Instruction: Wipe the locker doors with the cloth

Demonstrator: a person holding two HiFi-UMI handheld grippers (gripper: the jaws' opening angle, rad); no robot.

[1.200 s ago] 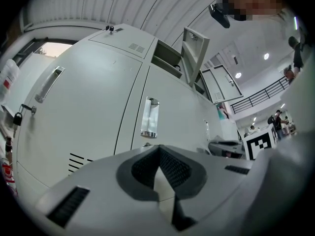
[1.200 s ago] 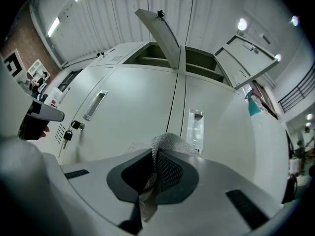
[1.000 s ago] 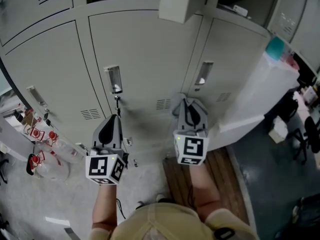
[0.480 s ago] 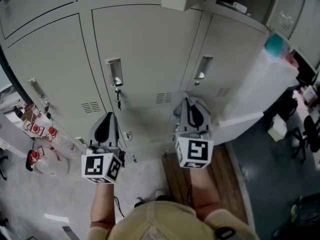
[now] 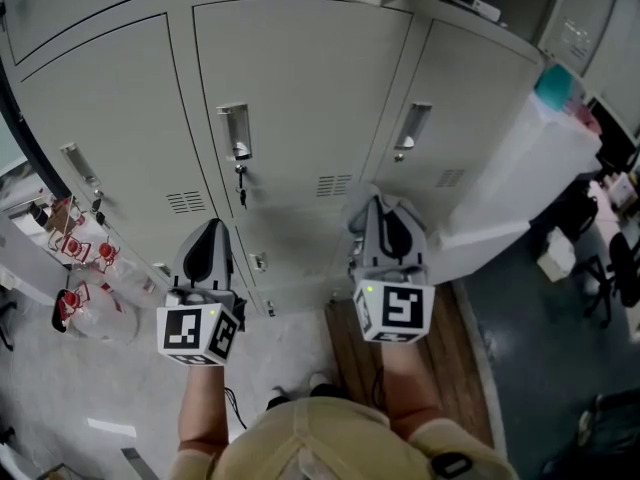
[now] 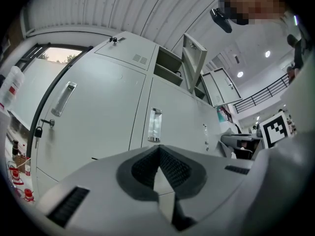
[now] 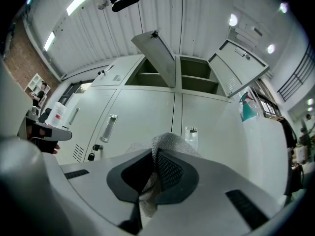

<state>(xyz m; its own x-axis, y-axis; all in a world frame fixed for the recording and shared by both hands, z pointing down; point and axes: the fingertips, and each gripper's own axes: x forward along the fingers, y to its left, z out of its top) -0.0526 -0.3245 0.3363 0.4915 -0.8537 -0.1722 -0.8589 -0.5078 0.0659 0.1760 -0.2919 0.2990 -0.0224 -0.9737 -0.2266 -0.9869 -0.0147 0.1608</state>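
A row of grey locker doors (image 5: 300, 98) stands in front of me, each with a recessed handle (image 5: 234, 133). In the right gripper view, a grey knitted cloth (image 7: 170, 144) pokes out between the jaws. My right gripper (image 5: 385, 213) is shut on it, low in front of the seam between the middle and right doors (image 7: 147, 112). I cannot tell whether the cloth touches the metal. My left gripper (image 5: 211, 230) hangs lower left, in front of the middle door (image 6: 93, 112). Its pads (image 6: 158, 151) meet with nothing between them.
A small padlock (image 5: 241, 183) hangs under the middle handle. Upper locker doors (image 7: 157, 53) stand open above. A white counter (image 5: 540, 168) with a teal bottle (image 5: 553, 88) juts out at the right. Plastic bags with red tags (image 5: 80, 288) lie at the left, and wooden boards (image 5: 440, 338) lie underfoot.
Both grippers have sunk slightly in the head view while the lockers slid upward. The left gripper drifted a little to the left. The cloth stays clamped in the right gripper.
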